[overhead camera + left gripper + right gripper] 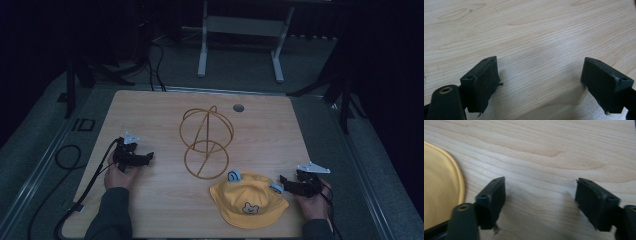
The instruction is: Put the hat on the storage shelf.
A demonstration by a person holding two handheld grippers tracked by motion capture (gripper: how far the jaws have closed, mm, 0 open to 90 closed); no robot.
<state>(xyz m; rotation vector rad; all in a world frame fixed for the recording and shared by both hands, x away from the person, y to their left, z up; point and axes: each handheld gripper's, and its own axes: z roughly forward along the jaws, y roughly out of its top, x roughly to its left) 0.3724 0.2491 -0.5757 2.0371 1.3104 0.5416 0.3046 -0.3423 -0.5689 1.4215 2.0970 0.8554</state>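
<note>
- Overhead, the wooden table [150,115] carried a yellow hat [248,200] and a gold wire stand [206,142]; lighting was dim.
- Yellow hat lay flat near the table's front edge, at about 5 o'clock from table centre. It bore a small cartoon face [248,208] on the front and two blue ear-like tabs [234,175] on top.
- Wire stand stood upright near table centre, at 11 o'clock from the hat, close to it; contact could not be judged.
- A round grommet hole [238,107] sat toward the far edge, at 1 o'clock from the stand.
- Left gripper [145,158] rested low at the table's left side, at 9 o'clock from the stand and well apart from it. In the left gripper view its jaws stood wide apart over bare wood [536,37], nothing between them.
- Right gripper [284,182] sat just beside the hat's brim, at 3 o'clock from it. In the right gripper view its jaws stood wide apart, empty, with the hat's brim [441,185] at the left of the left jaw, not between them.
</note>
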